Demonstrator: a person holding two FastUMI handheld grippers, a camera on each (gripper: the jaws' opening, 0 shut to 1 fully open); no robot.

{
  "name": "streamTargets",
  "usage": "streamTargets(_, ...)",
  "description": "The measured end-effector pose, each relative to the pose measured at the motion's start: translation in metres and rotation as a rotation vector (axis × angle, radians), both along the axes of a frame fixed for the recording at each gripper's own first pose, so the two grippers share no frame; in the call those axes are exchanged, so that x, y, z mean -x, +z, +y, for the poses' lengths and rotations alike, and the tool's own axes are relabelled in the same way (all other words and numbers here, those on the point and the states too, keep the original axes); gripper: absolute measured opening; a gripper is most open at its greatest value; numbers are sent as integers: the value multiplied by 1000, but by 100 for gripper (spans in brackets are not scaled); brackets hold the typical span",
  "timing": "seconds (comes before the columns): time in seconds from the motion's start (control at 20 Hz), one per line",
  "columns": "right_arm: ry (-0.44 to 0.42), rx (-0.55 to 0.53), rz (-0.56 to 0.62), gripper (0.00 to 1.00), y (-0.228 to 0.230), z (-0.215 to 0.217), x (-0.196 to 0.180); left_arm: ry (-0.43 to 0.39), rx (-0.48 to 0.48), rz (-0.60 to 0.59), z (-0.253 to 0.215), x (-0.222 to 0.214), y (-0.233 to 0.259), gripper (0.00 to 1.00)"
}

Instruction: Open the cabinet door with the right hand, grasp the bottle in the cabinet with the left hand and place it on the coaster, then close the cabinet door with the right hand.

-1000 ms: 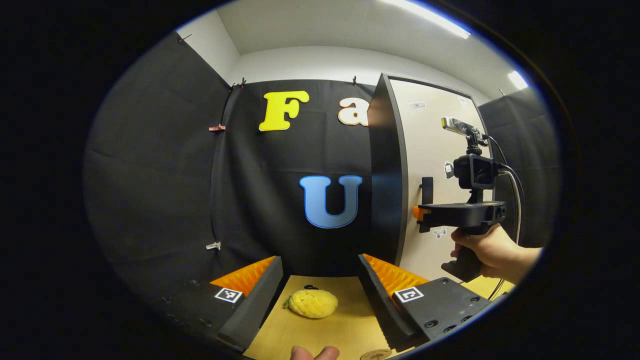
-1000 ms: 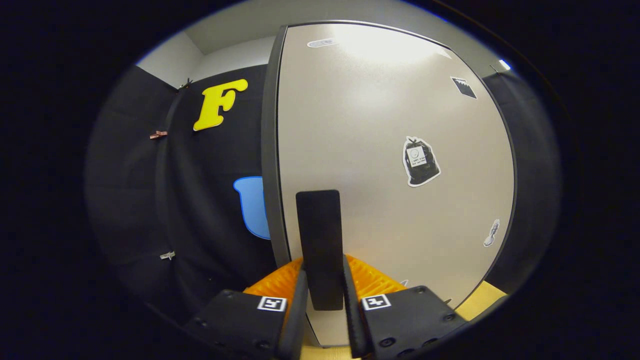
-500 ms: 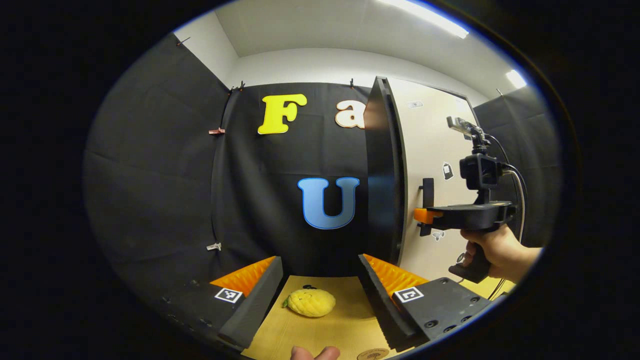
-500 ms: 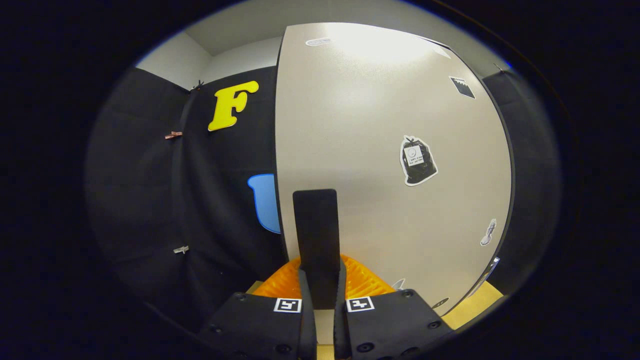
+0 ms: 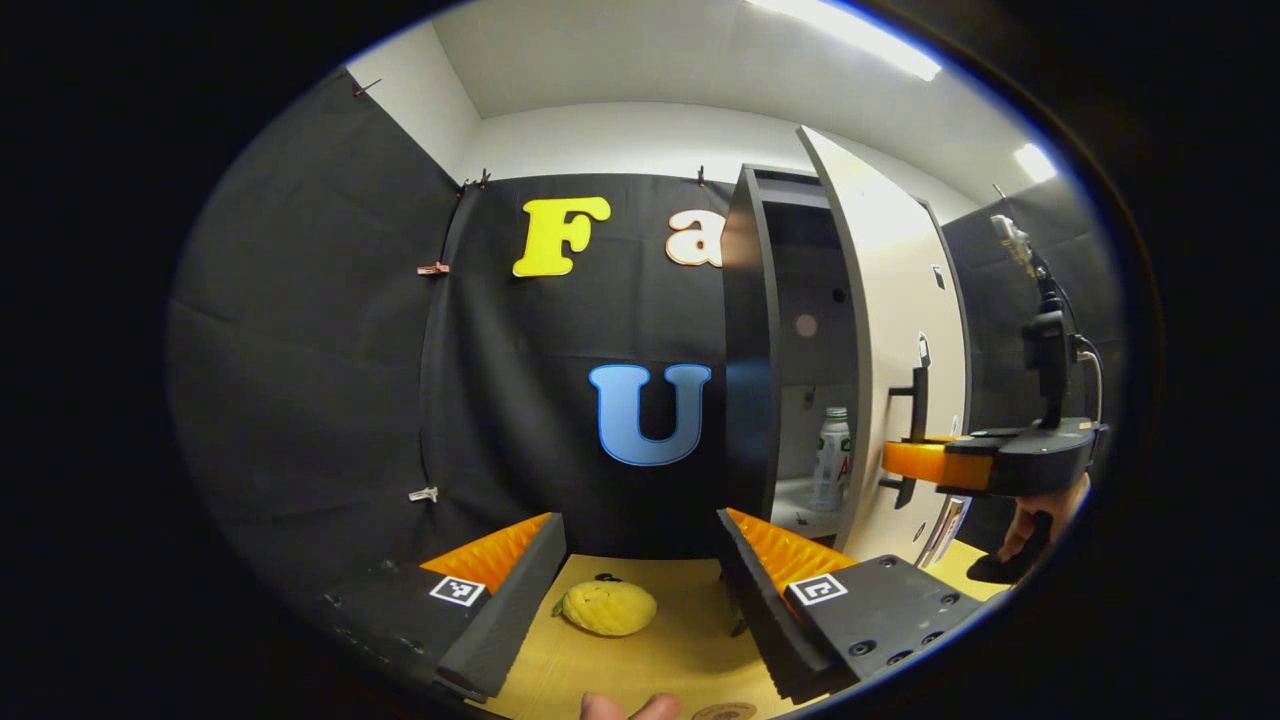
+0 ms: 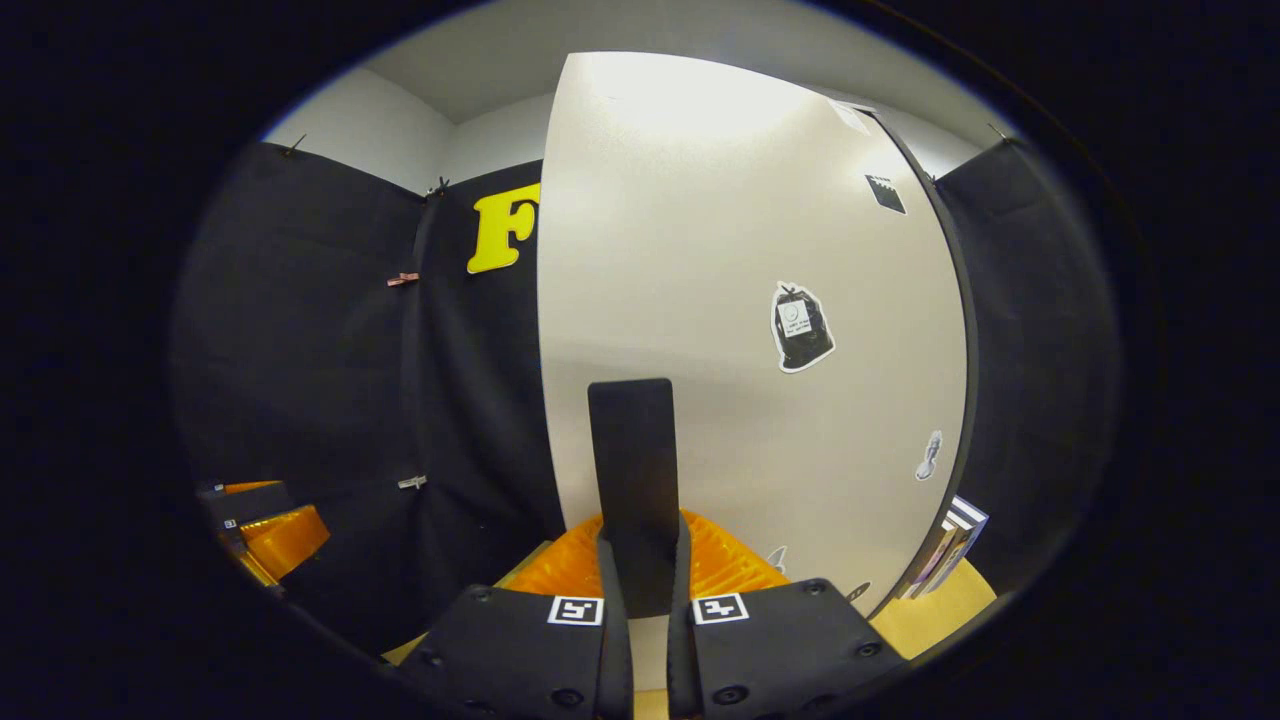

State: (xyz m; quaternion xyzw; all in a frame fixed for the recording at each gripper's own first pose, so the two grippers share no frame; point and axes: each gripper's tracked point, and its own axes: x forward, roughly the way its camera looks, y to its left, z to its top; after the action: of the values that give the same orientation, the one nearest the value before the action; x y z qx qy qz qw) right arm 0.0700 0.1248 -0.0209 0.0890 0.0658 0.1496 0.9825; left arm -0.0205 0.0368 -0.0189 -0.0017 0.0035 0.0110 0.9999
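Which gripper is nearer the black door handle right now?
Right. The right gripper is shut on the black door handle; the left gripper hovers open over the yellow tabletop, well short of the cabinet.

Each gripper body is a black block with round screws sunk along its near edge and a small square black-and-white marker on top of each half, seen on the left gripper (image 5: 640,580) and the right gripper (image 6: 640,610). Above the cabinet door's handle (image 5: 912,420), the far gripper carries a black camera on a post, with a cable looping down.
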Motion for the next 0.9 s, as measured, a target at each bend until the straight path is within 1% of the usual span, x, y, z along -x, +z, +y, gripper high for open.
streamTargets(0.45, 49, 14, -1, 17, 4, -44, 45, -29, 5, -7, -27, -7, 5, 95)
streamTargets(0.5, 44, 18, -2, 17, 4, -50, 51, -33, 7, -6, -30, -8, 4, 97)
streamTargets(0.55, 33, 23, -5, 17, 4, -56, 56, -38, 8, -6, -33, -9, 5, 95)
streamTargets(0.9, -72, 53, -7, 17, 5, -108, 83, -100, 1, -24, -66, -22, 8, 94)
